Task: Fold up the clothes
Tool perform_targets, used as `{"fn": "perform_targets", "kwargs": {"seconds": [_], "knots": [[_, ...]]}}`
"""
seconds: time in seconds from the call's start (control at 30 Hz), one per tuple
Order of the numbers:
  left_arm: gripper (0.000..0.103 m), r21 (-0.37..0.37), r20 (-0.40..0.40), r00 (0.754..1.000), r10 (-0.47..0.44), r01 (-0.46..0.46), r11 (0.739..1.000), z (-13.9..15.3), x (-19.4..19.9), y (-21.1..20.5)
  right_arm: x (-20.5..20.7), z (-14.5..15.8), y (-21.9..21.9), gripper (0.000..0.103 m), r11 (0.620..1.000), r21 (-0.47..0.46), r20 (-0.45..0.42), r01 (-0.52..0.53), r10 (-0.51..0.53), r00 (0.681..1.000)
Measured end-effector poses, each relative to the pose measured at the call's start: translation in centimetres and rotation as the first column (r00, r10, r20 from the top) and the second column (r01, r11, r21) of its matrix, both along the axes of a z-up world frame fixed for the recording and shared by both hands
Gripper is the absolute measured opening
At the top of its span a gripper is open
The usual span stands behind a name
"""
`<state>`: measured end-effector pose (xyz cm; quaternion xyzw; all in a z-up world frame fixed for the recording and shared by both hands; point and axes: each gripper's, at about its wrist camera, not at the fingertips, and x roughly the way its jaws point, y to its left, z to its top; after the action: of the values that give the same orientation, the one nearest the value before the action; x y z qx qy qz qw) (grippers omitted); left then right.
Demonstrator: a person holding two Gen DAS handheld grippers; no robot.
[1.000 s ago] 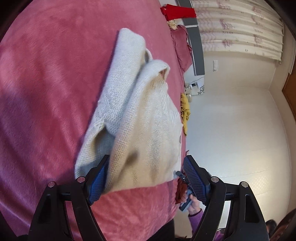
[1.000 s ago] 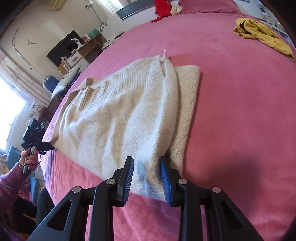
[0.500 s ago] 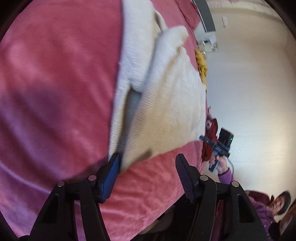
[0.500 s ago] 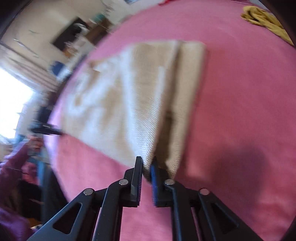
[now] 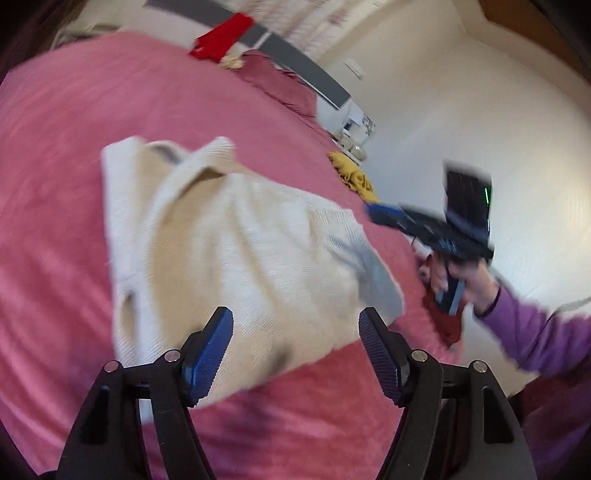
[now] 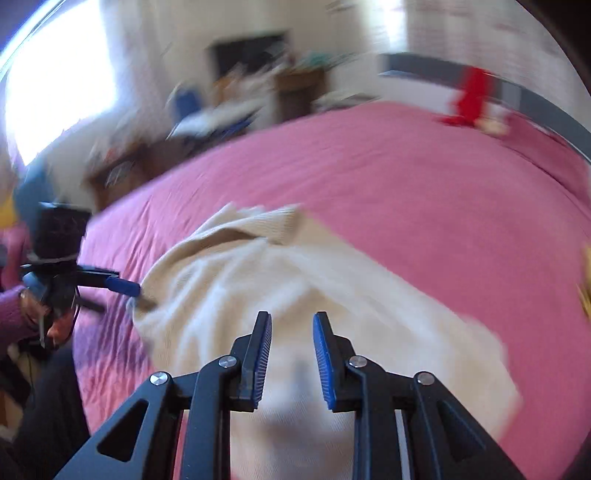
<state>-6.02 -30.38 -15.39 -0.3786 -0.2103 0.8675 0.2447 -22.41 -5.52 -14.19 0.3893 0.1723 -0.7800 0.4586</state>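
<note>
Cream knitted sweater (image 5: 229, 258) lies rumpled on pink fleece bed (image 5: 66, 155). Left claw (image 5: 295, 354) wide apart, empty. Right claw (image 6: 291, 354) apart, gripping nothing.

Home bedroom. Big bed with pink plush bedspread (image 5: 92, 155) fills most of both views, grey headboard (image 5: 295, 62) at the far end, dark red pillow (image 5: 280, 85) against it. Clothes lying around: cream sweater (image 5: 229, 243) on the bed, yellow garment (image 5: 354, 177) near the edge, red garment (image 6: 469, 98) draped at the headboard. Patterned curtains (image 5: 332, 18) and plain cream wall (image 5: 461, 110). Right wrist view, blurred: bright window (image 6: 59, 81), wooden cabinet (image 6: 299, 92), dark screen (image 6: 251, 53) on the wall, cluttered furniture beside the bed.
</note>
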Motion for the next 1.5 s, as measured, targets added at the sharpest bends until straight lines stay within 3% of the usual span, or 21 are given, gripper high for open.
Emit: {"fn": "perform_targets", "kwargs": {"seconds": [0.1,0.17,0.27,0.37,0.43,0.53,0.67,0.73,0.77,0.87,0.97,1.03,1.13,1.2,1.3,1.33,1.4,1.43,1.5], "knots": [[0.072,-0.207,-0.013,0.992,0.129,-0.129,0.970,-1.0,-0.8,1.3,-1.9,-2.4,-7.4,0.022,0.985,0.106,0.049,-0.136,0.131,0.990],[0.072,-0.271,0.019,0.974,0.228,-0.214,0.938,-2.5,-0.6,-0.2,-3.3,-3.9,-11.3,0.021,0.973,0.136,0.112,-0.186,0.172,0.979],[0.072,-0.227,0.071,0.951,0.300,-0.278,0.933,-4.2,0.0,-2.2,-5.5,-4.5,-14.8,0.021,0.972,0.163,0.097,-0.171,0.157,0.983],[0.072,-0.238,0.050,0.949,0.310,-0.290,0.927,-4.8,0.7,-2.8,-8.7,-4.0,-18.4,0.021,0.982,0.171,0.070,-0.080,0.068,0.995],[0.072,-0.250,0.031,0.949,0.315,-0.298,0.921,-4.3,1.1,-3.1,-10.2,-2.2,-19.4,0.021,0.993,0.120,0.065,-0.002,-0.005,0.998],[0.072,-0.237,-0.021,0.934,0.356,-0.351,0.906,-2.7,2.2,-3.9,-10.3,1.4,-16.1,0.021,0.994,0.040,0.027,0.101,-0.102,0.994],[0.072,-0.123,-0.125,0.915,0.384,-0.399,0.909,0.4,2.2,-4.7,-6.8,2.7,-8.2,0.023,0.980,0.000,-0.063,0.201,-0.201,0.978],[0.072,-0.126,-0.139,0.935,0.327,-0.344,0.930,1.4,0.2,-3.8,-4.4,1.5,-4.4,0.024,0.978,-0.021,-0.030,0.206,-0.207,0.978],[0.072,-0.167,-0.134,0.941,0.312,-0.332,0.929,1.3,-1.1,-3.0,-3.4,1.0,-3.0,0.024,0.978,-0.026,-0.023,0.205,-0.206,0.978],[0.072,-0.339,-0.103,0.947,0.303,-0.320,0.885,-0.1,-4.9,-0.7,-1.0,-0.7,0.7,0.023,0.971,-0.015,-0.034,0.238,-0.238,0.971],[0.072,-0.500,-0.072,0.952,0.299,-0.293,0.815,-1.5,-8.8,1.7,-0.6,-2.6,3.1,0.023,0.962,-0.027,0.027,0.270,-0.270,0.963],[0.075,-0.538,-0.021,0.912,0.410,-0.356,0.764,-2.9,-9.9,-0.7,-1.2,-4.1,3.6,0.023,0.957,-0.002,0.040,0.289,-0.289,0.956],[0.078,-0.447,0.029,0.832,0.554,-0.484,0.752,-3.7,-8.1,-5.5,-2.5,-6.3,3.7,0.019,0.949,0.039,0.049,0.313,-0.314,0.948],[0.078,-0.379,0.045,0.796,0.604,-0.546,0.747,-3.5,-6.3,-7.2,-3.2,-6.1,5.1,0.019,0.932,-0.005,0.045,0.361,-0.361,0.932],[0.078,-0.340,-0.009,0.730,0.683,-0.645,0.685,-2.0,-3.8,-7.5,-3.2,-4.6,8.7,0.020,0.876,-0.106,0.090,0.470,-0.463,0.882],[0.077,-0.308,-0.036,0.717,0.696,-0.671,0.675,-1.4,-3.5,-7.0,-2.9,-3.9,10.0,0.021,0.859,-0.133,0.086,0.495,-0.487,0.869],[0.077,-0.227,-0.098,0.705,0.703,-0.703,0.674,-0.3,-3.3,-5.3,-1.8,-3.1,11.8,0.024,0.842,-0.146,0.056,0.519,-0.517,0.854],[0.078,-0.210,-0.133,0.719,0.682,-0.693,0.690,0.2,-3.3,-4.1,-1.3,-2.6,12.8,0.024,0.833,-0.153,0.041,0.531,-0.532,0.846],[0.079,-0.195,-0.203,0.759,0.618,-0.650,0.734,1.0,-3.7,-1.4,-0.5,-2.8,12.5,0.024,0.868,-0.115,0.019,0.482,-0.484,0.875]]}}
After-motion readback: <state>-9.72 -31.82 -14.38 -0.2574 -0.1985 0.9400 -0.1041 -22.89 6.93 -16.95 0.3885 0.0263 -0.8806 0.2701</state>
